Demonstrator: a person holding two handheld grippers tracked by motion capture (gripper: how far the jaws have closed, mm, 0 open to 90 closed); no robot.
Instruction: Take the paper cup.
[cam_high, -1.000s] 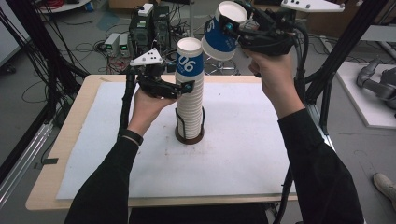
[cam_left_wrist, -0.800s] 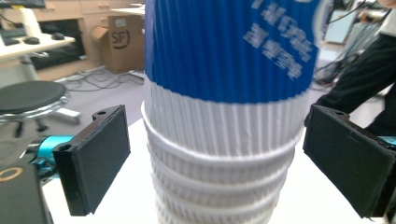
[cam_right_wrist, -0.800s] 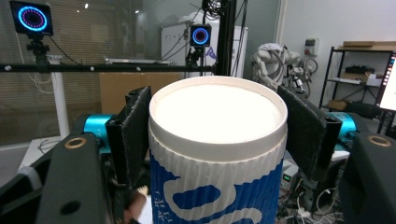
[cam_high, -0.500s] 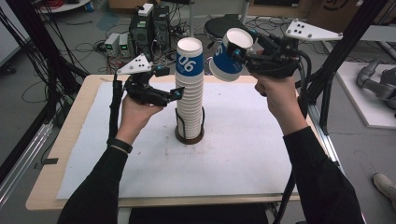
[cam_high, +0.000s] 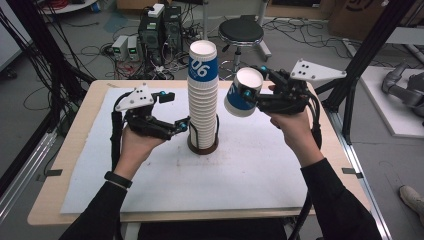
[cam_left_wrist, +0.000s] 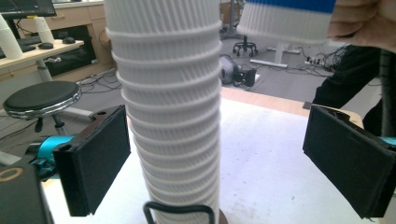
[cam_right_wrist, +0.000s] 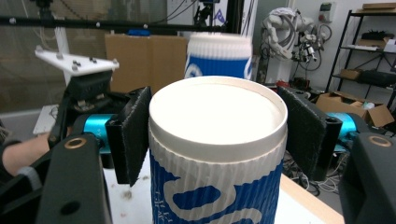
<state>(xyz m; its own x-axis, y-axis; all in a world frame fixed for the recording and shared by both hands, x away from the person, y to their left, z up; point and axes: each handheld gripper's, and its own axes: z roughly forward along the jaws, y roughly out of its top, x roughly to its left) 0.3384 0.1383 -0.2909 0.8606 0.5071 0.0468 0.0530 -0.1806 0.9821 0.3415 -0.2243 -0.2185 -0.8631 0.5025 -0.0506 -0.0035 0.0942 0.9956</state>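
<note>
Right hand-held gripper (cam_high: 248, 95): I see it pinching a single blue-and-white cup (cam_high: 242, 93) between both pads, the cup tilted with its mouth toward the camera, held up in the air to the right of the stack.
Cup in the right gripper view: the cup (cam_right_wrist: 218, 154) sits squarely between the two black pads, which press its ribbed sides just under the rim.
Left hand-held gripper (cam_high: 185, 125): spread wide, gripping nothing; I see it at the lower part of the stack, on its left.
Left gripper view: the stack (cam_left_wrist: 170, 116) stands between the two pads, closer to the left one, with a clear gap at the right one.
Cup stack (cam_high: 203, 97): a tall upright column of nested ribbed cups, standing in a dark round holder (cam_high: 202, 145) near the middle of the bench (cam_high: 60, 150).
Bench cover: a white sheet (cam_high: 240, 165) lies under the holder.
In the way: the stack stands between my two grippers; a wire loop (cam_left_wrist: 177, 211) rises at its foot.
Beyond the bench: a black stool (cam_high: 241, 33) and computer boxes (cam_high: 160, 27) with cables on the floor.
</note>
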